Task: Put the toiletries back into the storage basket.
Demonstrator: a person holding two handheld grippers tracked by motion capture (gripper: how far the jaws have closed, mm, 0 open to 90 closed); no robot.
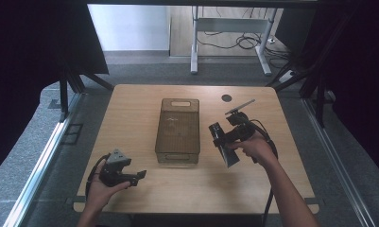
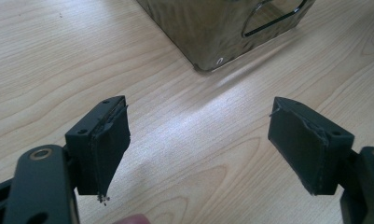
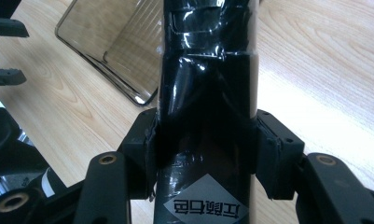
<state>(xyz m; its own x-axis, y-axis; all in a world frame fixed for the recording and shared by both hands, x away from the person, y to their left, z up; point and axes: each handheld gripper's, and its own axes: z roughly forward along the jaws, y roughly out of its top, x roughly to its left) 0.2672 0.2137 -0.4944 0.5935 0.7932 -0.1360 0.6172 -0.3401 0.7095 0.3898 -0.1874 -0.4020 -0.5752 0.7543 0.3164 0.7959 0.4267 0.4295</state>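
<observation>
At the left of the high view, the left gripper (image 1: 141, 176) was held in the person's left hand (image 1: 101, 185) low over the near left part of the wooden table (image 1: 130, 109). In the left gripper view its jaws stood wide open, with only bare table between the pads (image 2: 111, 140), and they touched nothing. A corner of the clear smoky plastic bin (image 2: 208, 28) showed beyond them, apart from the jaws.

In the middle of the table stood this long bin (image 1: 177, 131), open at the top, with a slot handle at each short end.

To the right of the bin, the right hand (image 1: 255, 147) held the right gripper (image 1: 226, 150) above the table. Its jaws were closed from both sides on a black glossy packet (image 3: 208, 102) with a silver label (image 3: 205, 205) near its lower end. The packet stood out past the jaws, near the right wall of the bin, and whether it touched this wall I cannot tell.
</observation>
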